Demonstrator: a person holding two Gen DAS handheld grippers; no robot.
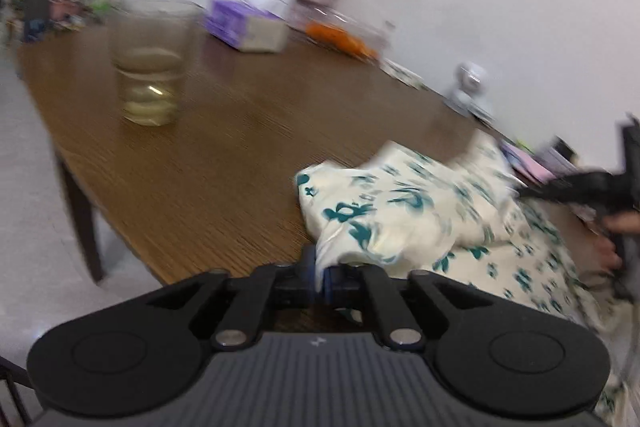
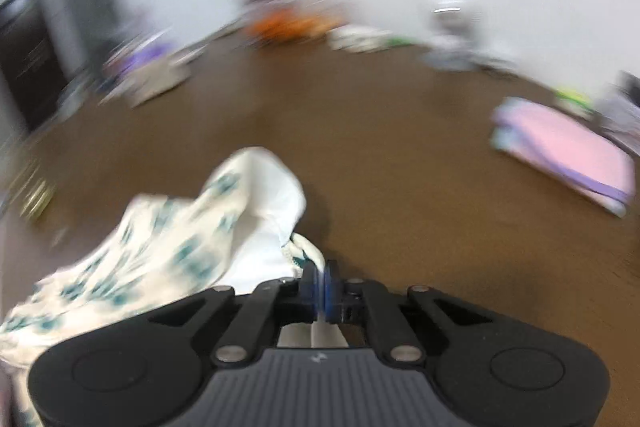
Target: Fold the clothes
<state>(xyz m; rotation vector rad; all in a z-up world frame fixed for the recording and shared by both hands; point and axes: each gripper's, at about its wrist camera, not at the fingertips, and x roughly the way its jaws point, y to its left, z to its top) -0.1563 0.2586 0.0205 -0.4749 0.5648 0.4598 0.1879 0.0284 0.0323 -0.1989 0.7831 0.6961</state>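
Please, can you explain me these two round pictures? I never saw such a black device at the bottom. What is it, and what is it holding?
No robot here: a person holds a hand tool in each hand, each with a two-finger claw and a wide-angle camera looking along it. One picture comes from the left claw, the other from the right claw. Both are shut on a white garment with teal print, which lies partly on a brown wooden table. Also on the table: a glass of liquid, a purple box, something orange and a pink folded stack. Both pictures are blurred.
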